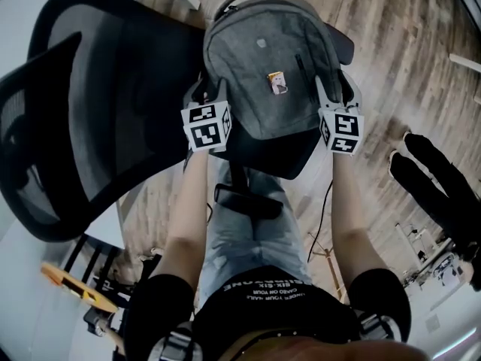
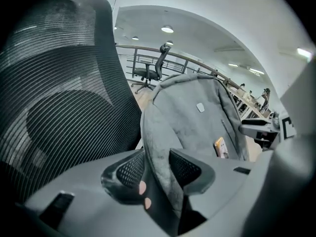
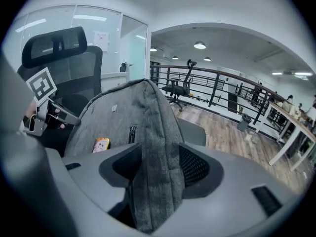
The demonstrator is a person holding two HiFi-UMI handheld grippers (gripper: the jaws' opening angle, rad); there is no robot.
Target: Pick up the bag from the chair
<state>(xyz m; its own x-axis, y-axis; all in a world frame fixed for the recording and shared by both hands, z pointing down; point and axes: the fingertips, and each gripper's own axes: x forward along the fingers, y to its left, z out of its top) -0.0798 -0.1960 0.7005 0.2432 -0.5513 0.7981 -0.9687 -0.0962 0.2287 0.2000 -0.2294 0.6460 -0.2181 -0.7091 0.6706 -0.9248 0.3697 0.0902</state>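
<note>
**A:** How's the left hand-held gripper (image 2: pixel 157 169)?

**B:** Released on my end. Its jaws are wide, and the bag's (image 2: pixel 197 117) left edge stands between them unsqueezed.

**A:** And the right hand-held gripper (image 3: pixel 157 164)?

**B:** I read it as released too, with the bag's right edge in the gap between its parted jaws.

**A:** Where's the bag?

**B:** Upright on the chair (image 1: pixel 270 160) seat, its front with a small orange tag (image 1: pixel 277 83) facing me. The mesh backrest (image 1: pixel 113 89) is on its left, with wooden floor (image 1: pixel 391 51) beyond
</note>
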